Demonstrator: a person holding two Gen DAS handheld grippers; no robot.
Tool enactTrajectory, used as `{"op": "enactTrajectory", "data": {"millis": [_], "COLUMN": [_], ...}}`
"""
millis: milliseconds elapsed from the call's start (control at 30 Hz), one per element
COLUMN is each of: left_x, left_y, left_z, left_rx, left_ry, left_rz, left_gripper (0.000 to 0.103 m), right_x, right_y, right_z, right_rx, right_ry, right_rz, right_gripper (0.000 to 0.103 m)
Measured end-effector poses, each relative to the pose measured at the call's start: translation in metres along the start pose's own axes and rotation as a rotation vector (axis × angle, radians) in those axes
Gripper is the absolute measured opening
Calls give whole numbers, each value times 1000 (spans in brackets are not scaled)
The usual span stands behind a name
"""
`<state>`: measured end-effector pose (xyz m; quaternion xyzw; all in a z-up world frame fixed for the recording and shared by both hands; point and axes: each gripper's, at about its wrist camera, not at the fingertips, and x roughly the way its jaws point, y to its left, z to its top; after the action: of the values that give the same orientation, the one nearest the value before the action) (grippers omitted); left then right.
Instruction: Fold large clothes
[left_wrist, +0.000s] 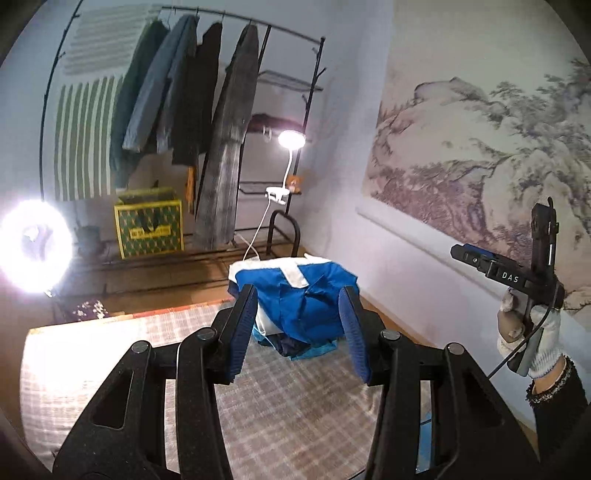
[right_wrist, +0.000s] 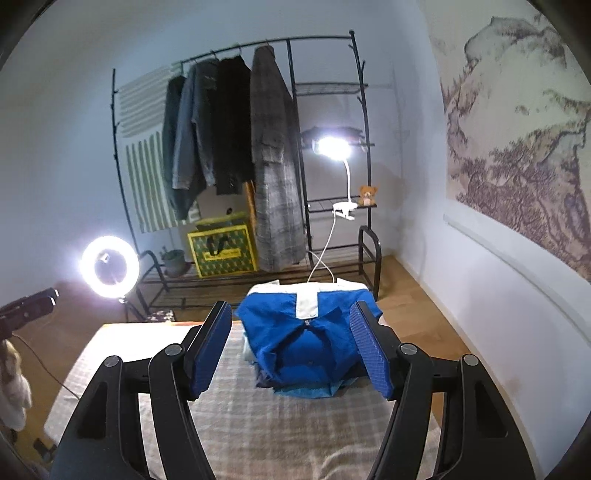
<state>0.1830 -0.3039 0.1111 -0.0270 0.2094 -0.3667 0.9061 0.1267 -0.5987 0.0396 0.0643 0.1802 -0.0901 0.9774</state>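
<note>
A folded blue and white garment (left_wrist: 295, 291) (right_wrist: 310, 343) lies on top of a small pile of clothes at the far end of the plaid-covered table (left_wrist: 288, 406) (right_wrist: 258, 424). My left gripper (left_wrist: 299, 295) hangs above the table, short of the pile, open and holding nothing. My right gripper (right_wrist: 291, 308) is also raised in front of the pile, its jaws wide apart and empty. In the left wrist view a gloved hand (left_wrist: 528, 332) holds the right tool at the right edge. The left tool (right_wrist: 29, 306) shows at the left edge of the right wrist view.
A black clothes rack (right_wrist: 291, 147) with several hanging coats stands behind the table. A ring light (right_wrist: 110, 265), a clip lamp (right_wrist: 332, 146), a yellow-green bag (right_wrist: 221, 251) and a teddy bear (right_wrist: 367, 195) are near it. A landscape painting (left_wrist: 480, 155) covers the right wall.
</note>
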Motion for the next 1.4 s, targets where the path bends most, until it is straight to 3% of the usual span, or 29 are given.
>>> {"op": "enactTrajectory", "data": {"millis": [367, 500, 567, 1067, 1400], "left_x": [-95, -127, -138, -140, -132], "left_y": [-12, -21, -24, -45, -42], "left_z": [-5, -17, -29, -116, -147], "left_rx": [13, 29, 34, 54, 54], "left_ry": [-7, -46, -47, 37, 61], "left_rz": [-5, 10, 19, 73, 137], "left_gripper": [54, 77, 78, 102, 103], "right_x": [-67, -86, -95, -135, -136], "right_y": [21, 37, 44, 72, 84], "right_z": [-16, -31, -42, -90, -112], "right_rx": [22, 9, 13, 13, 11], "right_ry": [-5, 0, -1, -14, -47], "right_rz": [-19, -85, -109, -221, -279], "right_gripper": [69, 73, 80, 83, 85]}}
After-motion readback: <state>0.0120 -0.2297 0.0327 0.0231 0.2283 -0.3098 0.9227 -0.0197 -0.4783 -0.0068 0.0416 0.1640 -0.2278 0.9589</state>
